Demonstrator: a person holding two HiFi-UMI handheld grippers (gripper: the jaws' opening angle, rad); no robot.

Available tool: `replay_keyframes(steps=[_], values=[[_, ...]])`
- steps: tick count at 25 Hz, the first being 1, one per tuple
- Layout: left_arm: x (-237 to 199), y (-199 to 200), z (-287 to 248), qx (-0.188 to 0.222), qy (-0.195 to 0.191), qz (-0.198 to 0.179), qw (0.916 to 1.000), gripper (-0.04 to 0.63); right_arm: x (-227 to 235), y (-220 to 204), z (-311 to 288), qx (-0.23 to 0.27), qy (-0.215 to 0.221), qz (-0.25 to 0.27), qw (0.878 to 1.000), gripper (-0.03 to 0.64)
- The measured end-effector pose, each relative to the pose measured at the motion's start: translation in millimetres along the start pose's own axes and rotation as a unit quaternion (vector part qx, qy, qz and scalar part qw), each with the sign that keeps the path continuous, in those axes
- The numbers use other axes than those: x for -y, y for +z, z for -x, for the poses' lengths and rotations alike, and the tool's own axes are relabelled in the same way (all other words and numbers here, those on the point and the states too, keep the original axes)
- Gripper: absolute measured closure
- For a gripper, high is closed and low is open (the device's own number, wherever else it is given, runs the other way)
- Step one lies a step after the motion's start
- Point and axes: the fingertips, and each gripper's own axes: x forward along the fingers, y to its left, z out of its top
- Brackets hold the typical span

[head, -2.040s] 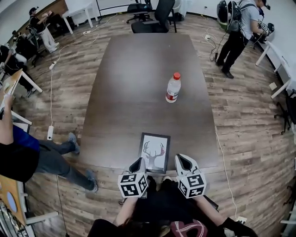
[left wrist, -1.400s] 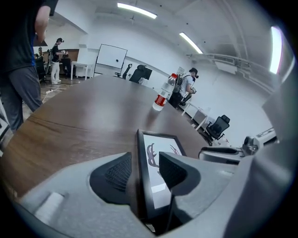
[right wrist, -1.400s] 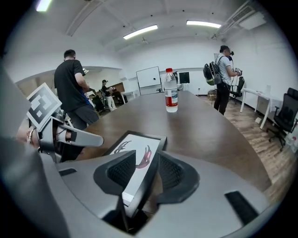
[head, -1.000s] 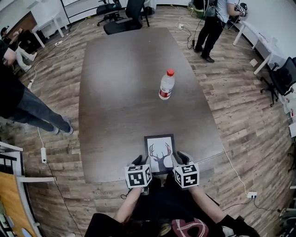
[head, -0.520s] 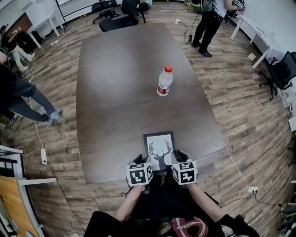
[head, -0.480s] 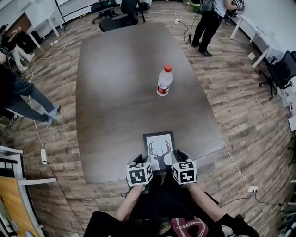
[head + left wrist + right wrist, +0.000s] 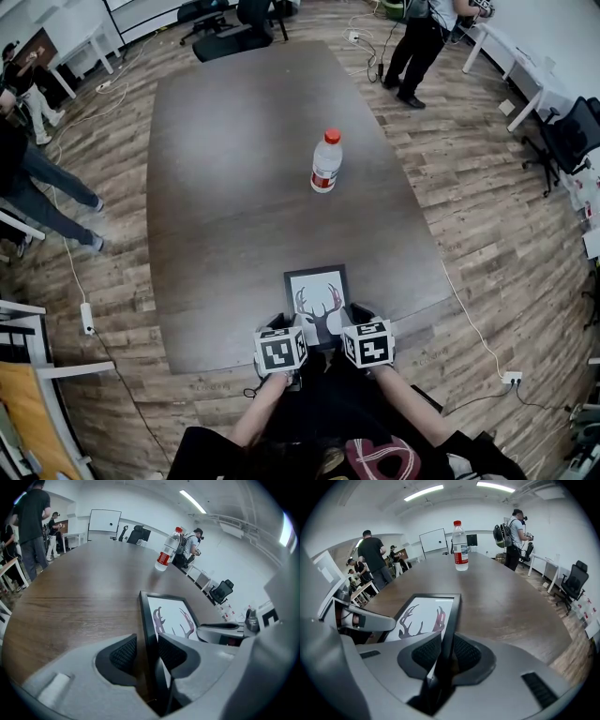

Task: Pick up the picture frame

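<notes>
A black picture frame (image 7: 317, 291) with a deer-antler print lies flat near the front edge of the dark table (image 7: 234, 141). My left gripper (image 7: 280, 324) straddles the frame's left rim (image 7: 146, 616); its jaws are closing, and a thin gap still shows at the left pad. My right gripper (image 7: 360, 312) straddles the right rim (image 7: 451, 616); its jaws are also closing, and both pads (image 7: 466, 652) lie against the rim. Each gripper shows in the other's view: the right gripper (image 7: 225, 630) and the left gripper (image 7: 361, 618).
A plastic water bottle (image 7: 324, 161) with a red cap stands mid-table, beyond the frame. People stand off the table's left side (image 7: 28, 169) and far right corner (image 7: 412, 47). Office chairs (image 7: 234, 28) sit at the far end. Cables run over the wood floor.
Both grippers have come forward from the table's front edge and now straddle the frame's two side rims. The frame and bottle have not moved on the table.
</notes>
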Motion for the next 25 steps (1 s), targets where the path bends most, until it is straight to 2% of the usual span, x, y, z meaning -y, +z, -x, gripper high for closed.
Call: replay_keyframes(steps=[10, 12, 25], values=[[1.8, 0.6, 0.3, -0.002, -0.007, 0.009, 0.9999, 0.453, -0.9, 1.1, 1.0, 0.006, -0.001, -0.019, 1.000, 0.532], [6.8, 0.8, -0.9, -0.003, -0.009, 0.005, 0.9999, 0.517, -0.6, 0.6, 1.2, 0.004, -0.002, -0.019, 1.000, 0.534], [4.1, 0.6, -1.1, 0.004, -0.018, 0.015, 0.9997, 0.517, -1.5, -0.1, 0.5, -0.001, -0.014, -0.029, 0.999, 0.542]])
